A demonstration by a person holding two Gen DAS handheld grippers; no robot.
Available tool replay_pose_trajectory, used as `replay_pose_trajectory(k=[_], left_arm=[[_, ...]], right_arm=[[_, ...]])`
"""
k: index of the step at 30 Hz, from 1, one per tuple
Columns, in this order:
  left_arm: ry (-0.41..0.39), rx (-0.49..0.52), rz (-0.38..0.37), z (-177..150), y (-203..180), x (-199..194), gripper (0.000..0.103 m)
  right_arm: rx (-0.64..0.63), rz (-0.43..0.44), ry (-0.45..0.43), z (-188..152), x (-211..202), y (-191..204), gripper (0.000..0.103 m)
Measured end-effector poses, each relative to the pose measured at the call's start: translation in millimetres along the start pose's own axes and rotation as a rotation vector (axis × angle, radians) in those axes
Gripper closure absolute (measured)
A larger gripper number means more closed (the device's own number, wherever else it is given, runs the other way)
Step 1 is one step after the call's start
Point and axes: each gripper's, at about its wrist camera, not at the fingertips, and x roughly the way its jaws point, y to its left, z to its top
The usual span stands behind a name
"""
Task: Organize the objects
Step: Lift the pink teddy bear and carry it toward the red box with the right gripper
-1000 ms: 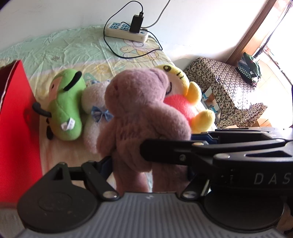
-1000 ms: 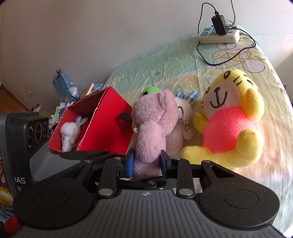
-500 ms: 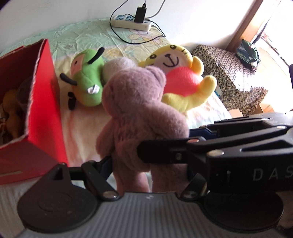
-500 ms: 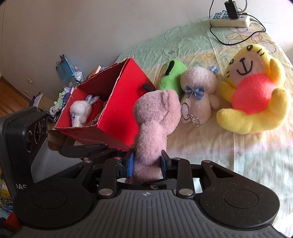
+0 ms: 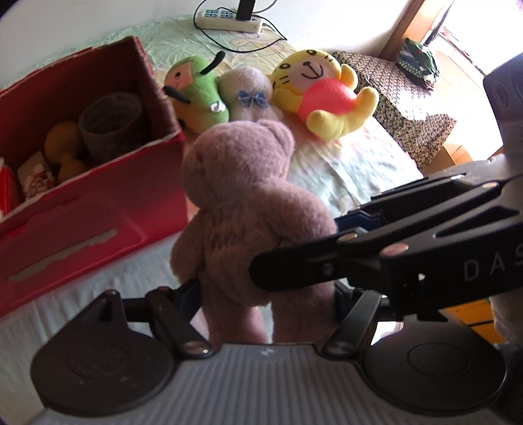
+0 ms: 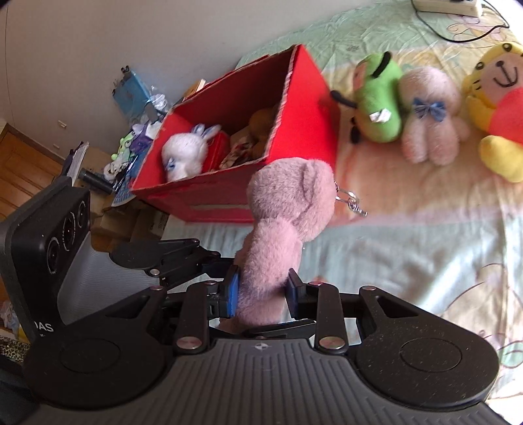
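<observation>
- The pink teddy bear [image 5: 248, 209] was held up above the bed [image 6: 408, 261], on the near side of the red box [image 6: 294, 137], its head close to the box's near wall.
- The left gripper [image 5: 266, 297] had its fingers clenched on the bear's lower body, one blue pad on each side of the legs.
- The right gripper [image 6: 261, 291] came in from the side, and its fingers [image 6: 232, 291] were clamped on the bear's waist, squeezing the plush between blue pads.
- A small metal key ring [image 6: 351, 201] hung from the bear's head, on the side away from the red box.
- The red box sat open on the bed; inside it lay a white bunny plush [image 6: 186, 155], a woven basket [image 5: 111, 122] and a yellow plush [image 5: 63, 147], along with other items too cluttered to identify.
- Just beyond the far end of the red box lay a green plush [image 5: 196, 94] with black antennae.
- Beside it, farther from the red box, sat a pale pink bear with a blue bow [image 5: 248, 91], the two touching.
- Farthest from the red box in that row lay a yellow tiger plush [image 5: 323, 94] with a red belly.
- A white power strip [image 5: 230, 21] rested at the head of the bed, well beyond the red box.
</observation>
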Motion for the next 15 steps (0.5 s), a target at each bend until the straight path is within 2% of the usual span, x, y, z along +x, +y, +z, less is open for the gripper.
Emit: replay_pose_trajectory(k=[6,15], left_arm=[[-0.007,0.015,0.012,-18,23,-24,0.03],[-0.098,-0.011,0.06,-41,58,-79,0.03]], right_arm=[[-0.037,0.026,0.023,-1,16,33,0.072],[-0.153,0.102,0.012,9,30,89,0.072]])
